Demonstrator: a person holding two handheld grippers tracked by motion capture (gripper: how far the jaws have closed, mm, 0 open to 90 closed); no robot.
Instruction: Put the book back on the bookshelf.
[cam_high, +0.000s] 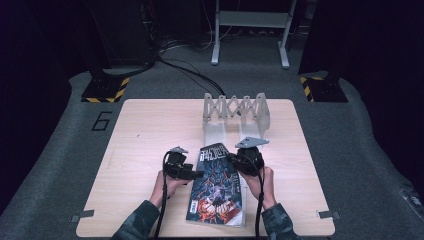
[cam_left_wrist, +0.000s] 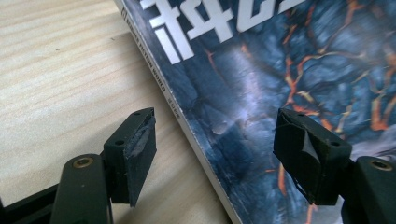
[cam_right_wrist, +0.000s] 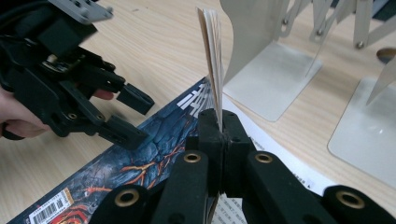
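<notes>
right gripper view, nearest first: the right claw (cam_right_wrist: 219, 140) is seen clamped together on a thin sheaf of pages (cam_right_wrist: 211, 60), which stands up on edge between its jaws, lifted off the rest of the magazine (cam_right_wrist: 154, 140). the magazine itself lies flat on the counter (cam_right_wrist: 154, 42), dark cover up, at the near middle of the counter between the two hands. just past it in that view, the left claw (cam_right_wrist: 128, 116) is held low over the cover's left part, its jaws apart and nothing between them; in the left gripper view the left edge of the magazine (cam_left_wrist: 261, 93) is seen passing under the gap, and neither pad appears to press on it.

judged from this, the opening of the magazine is begun but not finished: one bundle of pages has been raised at the far right corner, while the cover and the bulk of the pages are not yet turned. the steadying of the left side by the open claw seems still to be done.

farther back, near the far edge of the counter, a white expanding rack (cam_high: 235, 112) with upright dividers is stood. its slots are seen to be empty; nothing is kept in it, and the magazine is well short of it.
</notes>
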